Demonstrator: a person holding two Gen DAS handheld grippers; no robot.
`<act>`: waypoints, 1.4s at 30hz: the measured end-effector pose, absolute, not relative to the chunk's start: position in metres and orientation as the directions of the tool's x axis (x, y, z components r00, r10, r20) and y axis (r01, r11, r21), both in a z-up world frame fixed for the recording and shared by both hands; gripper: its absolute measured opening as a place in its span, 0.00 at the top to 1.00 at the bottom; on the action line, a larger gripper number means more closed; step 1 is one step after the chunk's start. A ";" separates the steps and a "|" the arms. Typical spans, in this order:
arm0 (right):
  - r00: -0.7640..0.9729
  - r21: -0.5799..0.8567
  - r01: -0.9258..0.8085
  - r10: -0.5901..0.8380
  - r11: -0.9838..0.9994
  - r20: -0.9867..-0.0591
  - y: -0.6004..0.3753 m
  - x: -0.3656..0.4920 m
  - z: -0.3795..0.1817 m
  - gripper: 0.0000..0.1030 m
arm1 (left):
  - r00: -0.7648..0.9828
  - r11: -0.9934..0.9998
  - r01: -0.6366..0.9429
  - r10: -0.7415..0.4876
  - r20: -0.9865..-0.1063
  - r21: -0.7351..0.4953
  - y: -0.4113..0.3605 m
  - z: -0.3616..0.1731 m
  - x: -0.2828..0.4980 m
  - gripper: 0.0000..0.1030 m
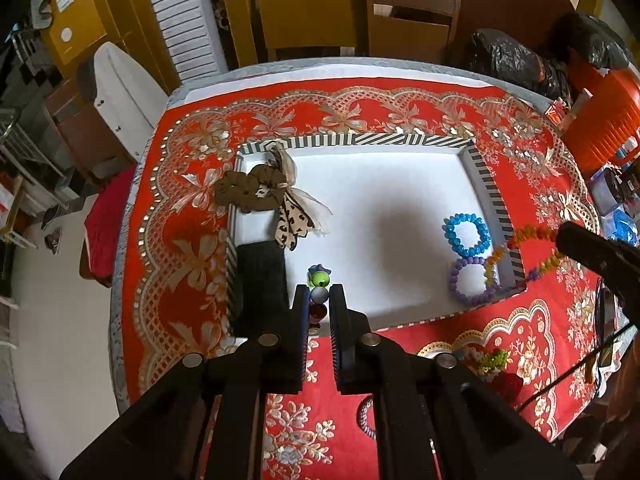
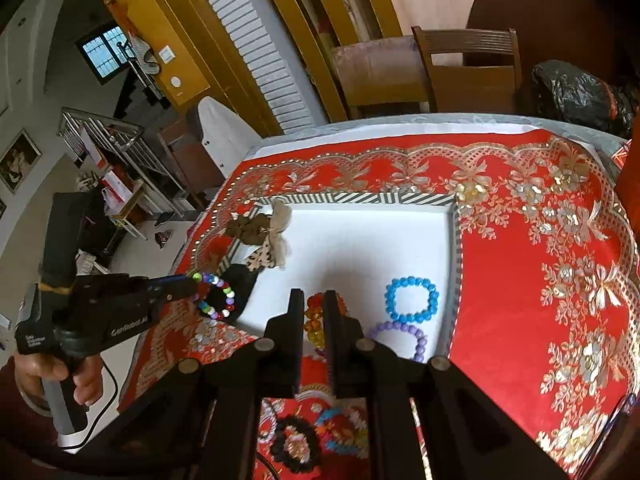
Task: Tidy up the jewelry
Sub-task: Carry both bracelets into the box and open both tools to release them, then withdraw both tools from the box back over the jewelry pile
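A white tray with a striped rim (image 1: 360, 140) (image 2: 352, 199) sits on the red tablecloth. My left gripper (image 1: 319, 294) (image 2: 192, 282) is shut on a bracelet of mixed coloured beads (image 1: 319, 280) (image 2: 218, 294), held over the tray's near left part. My right gripper (image 2: 314, 300) is shut on an orange and yellow bead bracelet (image 2: 314, 320) (image 1: 528, 236), held over the tray's near right corner. A blue bracelet (image 1: 466, 234) (image 2: 412, 300) and a purple bracelet (image 1: 468, 284) (image 2: 404, 336) lie in the tray at the right.
Brown and leopard hair ties (image 1: 256, 192) and a black cloth (image 1: 260, 276) lie at the tray's left side. More jewelry (image 2: 298, 440) (image 1: 486, 360) lies on the cloth near me. An orange container (image 1: 604, 120), black bags (image 1: 512, 60) and chairs (image 1: 408, 20) stand beyond.
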State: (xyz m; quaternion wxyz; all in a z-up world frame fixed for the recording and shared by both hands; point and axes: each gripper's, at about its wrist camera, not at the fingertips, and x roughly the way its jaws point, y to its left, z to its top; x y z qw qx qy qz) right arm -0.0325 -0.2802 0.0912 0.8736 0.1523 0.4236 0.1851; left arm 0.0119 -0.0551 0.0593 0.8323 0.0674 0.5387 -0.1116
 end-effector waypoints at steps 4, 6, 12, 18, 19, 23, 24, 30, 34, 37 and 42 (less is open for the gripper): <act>0.561 0.413 -0.179 0.438 0.893 -0.703 -0.284 -0.009 0.083 0.91 | 0.377 0.961 0.276 -0.123 -0.918 -0.016 -0.064 0.052 0.022 1.00; 0.556 0.405 -0.170 0.427 0.898 -0.713 -0.285 0.003 0.078 0.91 | 0.365 0.959 0.281 -0.134 -0.921 -0.028 -0.070 0.047 0.028 1.00; 0.527 0.402 -0.142 0.413 0.904 -0.742 -0.283 0.044 0.056 0.91 | 0.315 0.960 0.268 -0.167 -0.934 -0.081 -0.080 0.024 0.050 1.00; 0.500 0.392 -0.126 0.400 0.911 -0.768 -0.278 0.089 0.032 0.91 | 0.271 0.973 0.206 -0.157 -0.950 -0.102 -0.068 -0.006 0.071 1.00; 0.495 0.381 -0.117 0.387 0.917 -0.778 -0.278 0.095 0.026 0.91 | 0.263 0.977 0.192 -0.147 -0.954 -0.098 -0.064 -0.011 0.073 1.00; 0.460 0.336 -0.055 0.323 0.940 -0.827 -0.291 0.113 -0.001 0.91 | 0.230 0.985 0.151 -0.117 -0.966 -0.083 -0.048 -0.030 0.078 1.00; 0.446 0.312 -0.040 0.297 0.949 -0.845 -0.296 0.116 -0.010 0.91 | 0.225 0.986 0.146 -0.114 -0.968 -0.082 -0.046 -0.033 0.079 1.00; 0.419 0.238 -0.001 0.216 0.971 -0.882 -0.308 0.118 -0.033 0.91 | 0.233 0.986 0.152 -0.100 -0.967 -0.065 -0.043 -0.034 0.078 1.00; 0.446 0.199 -0.019 0.186 0.980 -0.875 -0.304 0.117 -0.036 0.91 | 0.263 0.985 0.165 -0.087 -0.961 -0.044 -0.049 -0.028 0.076 1.00; 0.462 0.205 -0.033 0.197 0.978 -0.865 -0.300 0.116 -0.035 0.87 | 0.279 0.985 0.166 -0.082 -0.957 -0.036 -0.051 -0.023 0.071 0.97; 0.488 0.205 -0.049 0.202 0.978 -0.849 -0.294 0.107 -0.020 0.80 | 0.287 0.987 0.155 -0.080 -0.954 -0.037 -0.049 -0.016 0.071 0.96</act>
